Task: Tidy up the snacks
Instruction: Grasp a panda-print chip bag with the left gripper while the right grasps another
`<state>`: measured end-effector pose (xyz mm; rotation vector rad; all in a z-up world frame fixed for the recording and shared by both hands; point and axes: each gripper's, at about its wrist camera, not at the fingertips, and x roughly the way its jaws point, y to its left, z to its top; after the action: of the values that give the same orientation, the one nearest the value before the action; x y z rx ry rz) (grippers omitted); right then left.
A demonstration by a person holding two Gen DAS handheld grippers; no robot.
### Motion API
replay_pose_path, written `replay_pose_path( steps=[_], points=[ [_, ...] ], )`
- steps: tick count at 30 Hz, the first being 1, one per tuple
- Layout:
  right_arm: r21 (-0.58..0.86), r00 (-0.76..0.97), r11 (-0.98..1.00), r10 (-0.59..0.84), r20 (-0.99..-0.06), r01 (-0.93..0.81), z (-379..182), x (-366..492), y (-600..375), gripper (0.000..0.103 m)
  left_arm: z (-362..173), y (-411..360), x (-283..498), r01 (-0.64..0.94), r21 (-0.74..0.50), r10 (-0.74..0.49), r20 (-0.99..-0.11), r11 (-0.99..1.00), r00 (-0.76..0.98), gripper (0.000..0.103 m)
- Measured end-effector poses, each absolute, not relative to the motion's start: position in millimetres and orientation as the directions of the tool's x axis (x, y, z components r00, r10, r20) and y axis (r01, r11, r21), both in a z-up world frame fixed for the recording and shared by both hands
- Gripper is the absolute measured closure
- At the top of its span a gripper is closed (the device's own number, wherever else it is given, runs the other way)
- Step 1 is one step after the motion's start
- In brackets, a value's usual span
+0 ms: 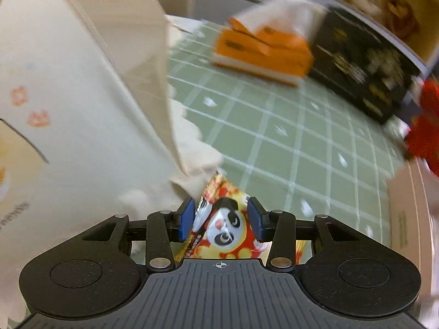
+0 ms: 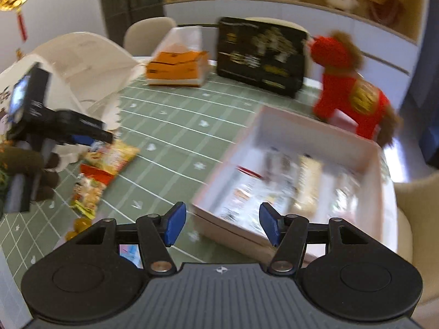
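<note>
My left gripper (image 1: 221, 219) is shut on a yellow-and-red panda snack packet (image 1: 223, 227), held just above the green checked tablecloth (image 1: 288, 142) beside a cream cloth bag (image 1: 68, 96). The right wrist view shows that left gripper (image 2: 105, 137) with the packet (image 2: 115, 156) at the bag's mouth (image 2: 90, 65). Another snack packet (image 2: 90, 189) lies on the cloth below it. My right gripper (image 2: 222, 224) is open and empty, over the near edge of a pink open box (image 2: 367, 170) that holds several snacks.
An orange box with tissue (image 2: 175, 67), a black printed box (image 2: 260, 54) and a red plush horse (image 2: 348, 90) stand at the far side of the table. Beige chairs (image 2: 145, 33) stand around it. A small orange item (image 2: 79, 226) lies near the front left edge.
</note>
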<state>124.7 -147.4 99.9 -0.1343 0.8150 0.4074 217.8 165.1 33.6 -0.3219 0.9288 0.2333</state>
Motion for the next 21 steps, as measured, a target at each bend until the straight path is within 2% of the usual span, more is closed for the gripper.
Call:
replay_pose_path(
  steps=[4,11,13,15,21],
  points=[
    [0.038,0.589,0.885,0.341,-0.733,-0.465,95.2,121.0,-123.8,0.038,30.8,155.7,196.5,-0.263,-0.279,-0.087,-0.822,0.924,0.563,0.057],
    [0.141,0.431,0.831,0.415,-0.801,-0.539,69.8,116.5,-100.5,0.036,23.6,135.6,146.7,-0.189,-0.429,-0.283,-0.810,0.883,0.514,0.062],
    [0.124,0.433,0.824,0.411,-0.802,-0.553,68.7,114.8,-92.7,0.036,22.5,132.4,136.1,-0.171,-0.450,-0.318,-0.808,0.876,0.497,0.067],
    [0.100,0.442,0.816,0.407,-0.800,-0.570,68.8,114.6,-84.3,0.035,23.6,135.0,125.1,-0.180,-0.462,-0.321,-0.801,0.868,0.505,0.068],
    [0.006,0.463,0.780,0.379,-0.801,-0.626,58.5,113.2,-42.0,0.035,40.9,169.5,98.2,-0.276,-0.437,-0.202,-0.775,0.856,0.599,0.068]
  ],
)
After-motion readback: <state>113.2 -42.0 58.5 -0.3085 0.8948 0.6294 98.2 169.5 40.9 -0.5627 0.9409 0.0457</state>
